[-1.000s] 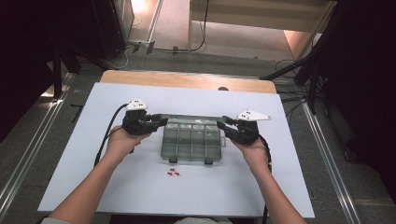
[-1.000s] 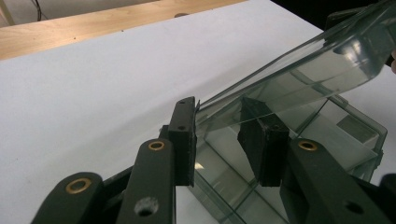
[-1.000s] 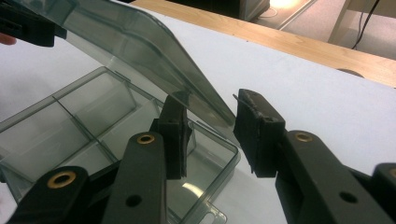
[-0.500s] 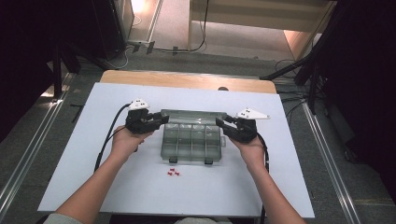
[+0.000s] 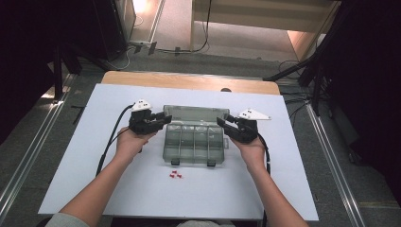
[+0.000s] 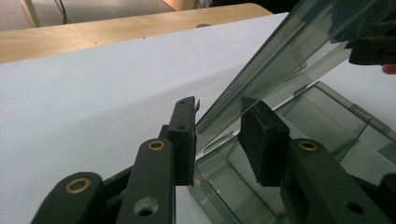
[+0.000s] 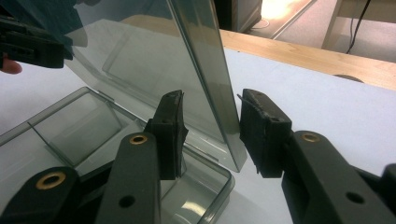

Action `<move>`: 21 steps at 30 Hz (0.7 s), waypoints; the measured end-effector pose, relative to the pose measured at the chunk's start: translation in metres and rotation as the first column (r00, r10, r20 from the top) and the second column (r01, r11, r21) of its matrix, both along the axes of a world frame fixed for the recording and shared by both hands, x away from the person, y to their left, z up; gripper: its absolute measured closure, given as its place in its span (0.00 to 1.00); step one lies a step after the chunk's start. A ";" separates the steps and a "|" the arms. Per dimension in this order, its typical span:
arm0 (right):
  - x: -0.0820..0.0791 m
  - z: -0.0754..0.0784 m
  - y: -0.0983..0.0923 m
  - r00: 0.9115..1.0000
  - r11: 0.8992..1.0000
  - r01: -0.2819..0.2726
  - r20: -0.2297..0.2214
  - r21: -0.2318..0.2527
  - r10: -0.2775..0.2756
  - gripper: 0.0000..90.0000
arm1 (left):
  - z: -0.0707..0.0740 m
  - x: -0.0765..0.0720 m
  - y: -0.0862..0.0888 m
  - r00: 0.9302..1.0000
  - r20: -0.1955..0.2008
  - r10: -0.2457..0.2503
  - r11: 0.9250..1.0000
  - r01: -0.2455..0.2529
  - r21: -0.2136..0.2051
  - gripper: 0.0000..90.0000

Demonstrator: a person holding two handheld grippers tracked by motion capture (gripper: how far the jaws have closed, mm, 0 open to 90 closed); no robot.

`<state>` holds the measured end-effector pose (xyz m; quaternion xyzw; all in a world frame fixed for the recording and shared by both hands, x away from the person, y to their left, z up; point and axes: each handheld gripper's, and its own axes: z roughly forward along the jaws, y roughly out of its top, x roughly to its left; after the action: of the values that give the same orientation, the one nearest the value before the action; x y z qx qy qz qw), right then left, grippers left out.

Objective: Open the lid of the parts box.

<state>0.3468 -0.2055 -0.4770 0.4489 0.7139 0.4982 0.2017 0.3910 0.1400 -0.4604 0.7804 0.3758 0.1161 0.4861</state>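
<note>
A smoky clear compartment box (image 5: 195, 144) lies open in the middle of the white table (image 5: 85, 189). Its hinged lid (image 5: 194, 115) stands raised at the far side. My left gripper (image 5: 165, 119) is at the lid's left end, and its pads (image 6: 186, 140) press on the lid's rim (image 6: 219, 116). My right gripper (image 5: 222, 122) is at the right end. Its jaws have just been opening, and the lid edge (image 7: 210, 84) stands between the pads with a thin gap at the right pad (image 7: 259, 135). The compartments look empty.
A few small red pieces (image 5: 176, 175) lie on the table just in front of the box. A wooden strip (image 5: 189, 81) runs along the table's far edge. Cables trail from both grippers toward the person, and dark equipment stands beyond the table.
The lid has swung up and back a little with both grippers at its ends. Both hands shifted slightly away from the person, then held still.
</note>
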 end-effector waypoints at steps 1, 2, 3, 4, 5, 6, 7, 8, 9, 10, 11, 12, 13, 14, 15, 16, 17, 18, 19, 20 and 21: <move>0.000 0.000 0.000 1.000 1.000 0.001 0.001 -0.002 -0.001 0.68 | -0.001 0.000 0.000 1.000 0.001 0.002 1.000 -0.002 0.000 0.73; 0.001 -0.001 0.000 1.000 1.000 0.003 0.000 0.003 -0.003 0.68 | -0.001 0.001 0.000 1.000 0.000 0.003 1.000 -0.003 0.003 0.73; 0.001 -0.001 0.000 1.000 1.000 0.004 0.000 0.008 -0.004 0.68 | -0.002 0.001 -0.001 1.000 -0.001 0.006 1.000 -0.006 0.002 0.73; 0.001 -0.002 0.000 1.000 1.000 0.004 -0.004 0.011 -0.004 0.68 | -0.003 0.002 -0.001 1.000 -0.001 0.009 1.000 -0.009 0.003 0.73; 0.001 -0.002 0.000 1.000 1.000 0.004 -0.005 0.012 -0.004 0.69 | -0.003 0.002 -0.001 1.000 -0.003 0.010 1.000 -0.010 0.001 0.73; 0.002 -0.002 -0.001 1.000 1.000 0.005 -0.004 0.011 -0.005 0.69 | -0.004 0.003 -0.002 1.000 -0.003 0.013 1.000 -0.013 0.001 0.73; 0.002 -0.003 -0.001 1.000 1.000 0.006 -0.005 0.011 -0.006 0.69 | -0.005 0.003 -0.002 1.000 -0.005 0.015 1.000 -0.015 -0.001 0.73; 0.002 -0.003 -0.001 1.000 1.000 0.007 -0.008 0.009 -0.007 0.70 | -0.006 0.004 -0.002 1.000 -0.008 0.016 1.000 -0.016 -0.001 0.73; 0.002 -0.003 -0.001 1.000 1.000 0.007 -0.010 0.008 -0.006 0.70 | -0.006 0.004 -0.003 1.000 -0.007 0.020 1.000 -0.020 0.002 0.73; 0.003 -0.004 -0.002 1.000 1.000 0.009 -0.007 0.005 -0.009 0.71 | -0.007 0.004 -0.003 1.000 -0.007 0.023 1.000 -0.023 0.003 0.73; 0.003 -0.004 -0.002 1.000 1.000 0.012 -0.007 0.008 -0.012 0.71 | -0.008 0.005 -0.003 1.000 -0.007 0.025 1.000 -0.025 0.006 0.73; 0.004 -0.005 -0.002 1.000 1.000 0.014 -0.006 0.013 -0.014 0.71 | -0.009 0.005 -0.004 0.999 -0.009 0.032 0.999 -0.032 0.003 0.73; 0.005 -0.006 -0.001 1.000 1.000 0.017 -0.012 0.017 -0.017 0.71 | -0.009 0.006 -0.004 0.999 -0.011 0.033 0.999 -0.033 0.002 0.73; 0.005 -0.006 -0.001 1.000 1.000 0.017 -0.014 0.015 -0.017 0.71 | -0.010 0.006 -0.004 0.999 -0.014 0.033 0.999 -0.033 0.000 0.73; 0.005 -0.007 -0.001 1.000 1.000 0.020 -0.013 0.013 -0.019 0.71 | -0.010 0.007 -0.004 0.999 -0.012 0.032 0.999 -0.032 -0.002 0.73; 0.006 -0.007 -0.001 1.000 1.000 0.019 -0.015 0.014 -0.019 0.71 | -0.011 0.007 -0.004 0.999 -0.012 0.033 0.999 -0.033 -0.004 0.73; 0.006 -0.008 -0.001 1.000 1.000 0.018 -0.018 0.016 -0.018 0.72 | -0.011 0.007 -0.004 0.999 -0.014 0.035 0.999 -0.035 -0.006 0.73; 0.006 -0.008 -0.001 1.000 1.000 0.020 -0.020 0.016 -0.019 0.72 | -0.012 0.008 -0.005 0.999 -0.014 0.040 0.999 -0.041 -0.009 0.73; 0.006 -0.009 -0.001 1.000 1.000 0.021 -0.021 0.015 -0.021 0.72 | -0.012 0.008 -0.005 0.999 -0.017 0.042 0.999 -0.042 -0.010 0.73; 0.007 -0.009 -0.002 1.000 1.000 0.021 -0.023 0.015 -0.021 0.72 | -0.013 0.009 -0.005 0.999 -0.019 0.044 0.999 -0.044 -0.014 0.73; 0.007 -0.009 -0.002 0.999 1.000 0.022 -0.026 0.015 -0.022 0.72 | -0.014 0.009 -0.005 0.999 -0.023 0.046 0.999 -0.046 -0.018 0.73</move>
<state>0.3537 -0.2071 -0.4863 0.4647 0.7078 0.4953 0.1943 0.4004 0.1351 -0.4741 0.7683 0.4001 0.1150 0.4862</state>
